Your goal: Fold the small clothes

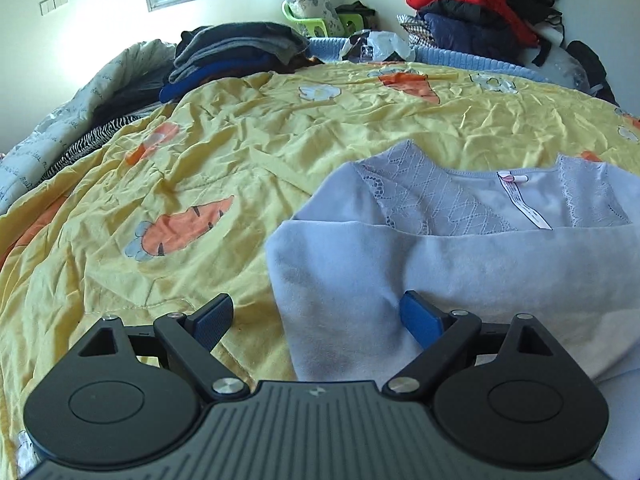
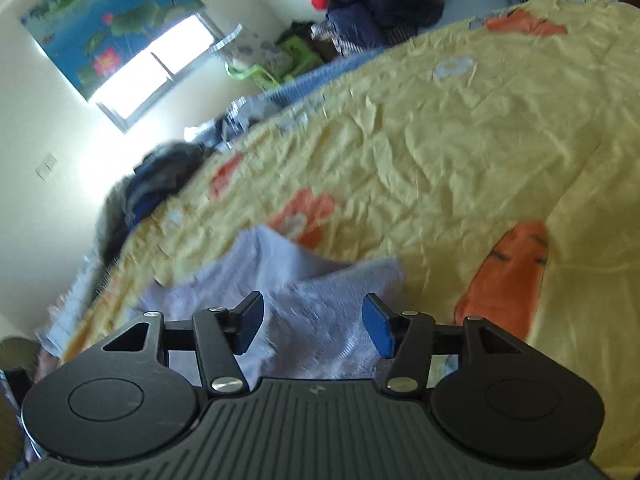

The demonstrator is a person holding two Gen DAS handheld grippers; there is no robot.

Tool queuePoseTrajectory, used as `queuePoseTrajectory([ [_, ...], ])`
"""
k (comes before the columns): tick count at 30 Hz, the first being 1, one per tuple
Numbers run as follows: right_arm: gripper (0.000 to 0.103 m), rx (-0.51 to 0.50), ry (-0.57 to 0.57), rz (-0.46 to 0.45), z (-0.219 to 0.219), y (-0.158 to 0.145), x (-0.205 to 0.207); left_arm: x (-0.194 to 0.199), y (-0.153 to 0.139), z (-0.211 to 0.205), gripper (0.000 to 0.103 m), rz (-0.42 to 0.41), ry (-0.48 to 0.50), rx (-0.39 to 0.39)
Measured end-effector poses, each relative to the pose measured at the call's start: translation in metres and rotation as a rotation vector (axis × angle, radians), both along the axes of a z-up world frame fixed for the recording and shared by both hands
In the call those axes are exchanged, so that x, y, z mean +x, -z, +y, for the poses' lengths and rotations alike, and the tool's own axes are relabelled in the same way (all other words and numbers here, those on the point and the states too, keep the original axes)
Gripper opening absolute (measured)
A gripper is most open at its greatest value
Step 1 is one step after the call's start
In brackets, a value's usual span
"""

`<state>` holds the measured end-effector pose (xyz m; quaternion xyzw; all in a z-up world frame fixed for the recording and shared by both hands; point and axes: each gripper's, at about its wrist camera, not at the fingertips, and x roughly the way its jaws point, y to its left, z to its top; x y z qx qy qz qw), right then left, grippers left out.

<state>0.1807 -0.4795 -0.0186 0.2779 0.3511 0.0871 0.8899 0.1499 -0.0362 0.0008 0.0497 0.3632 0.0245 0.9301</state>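
A pale lilac top (image 1: pixel 460 264) with lace at the neckline and a white label lies partly folded on the yellow carrot-print bedspread (image 1: pixel 240 152). My left gripper (image 1: pixel 320 316) is open, low over the top's near left edge, its right finger above the cloth and its left finger above the bedspread. In the right wrist view, which is tilted and blurred, my right gripper (image 2: pixel 314 326) is open just above the same lilac top (image 2: pixel 288 280). It holds nothing.
A stack of folded dark clothes (image 1: pixel 236 52) sits at the bed's far left. A heap of red and navy jackets (image 1: pixel 476 12) is at the far right, beside a green stool (image 1: pixel 316 24) and a blue knitted blanket (image 1: pixel 460 58). A window is behind.
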Motion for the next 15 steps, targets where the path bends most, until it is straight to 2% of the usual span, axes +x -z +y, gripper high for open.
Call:
queuePoseTrajectory([
  [1,0.062,0.002,-0.004,0.028,0.003,0.006,0.004,0.0,0.0,0.0,0.092,0.0,0.009,0.008],
  [3,0.067,-0.019,-0.021,0.007,0.012,0.006,0.001,0.001,-0.001,0.0,0.092,0.001,0.042,0.036],
  [5,0.068,-0.057,-0.047,0.011,0.019,0.001,0.0,0.002,-0.002,0.003,0.094,0.003,0.076,0.057],
  [7,0.067,-0.031,-0.039,0.003,0.018,-0.004,-0.002,0.002,-0.003,0.008,0.095,0.004,0.092,0.041],
  [10,0.067,0.028,-0.034,-0.061,0.015,-0.016,-0.013,-0.004,-0.013,0.021,0.094,-0.005,0.073,0.013],
  [12,0.067,0.036,-0.062,-0.081,0.019,-0.021,-0.016,-0.008,-0.021,0.035,0.094,-0.032,0.034,-0.023],
  [15,0.067,0.016,-0.107,-0.071,0.03,-0.019,-0.015,-0.01,-0.03,0.06,0.094,-0.037,-0.039,-0.154],
])
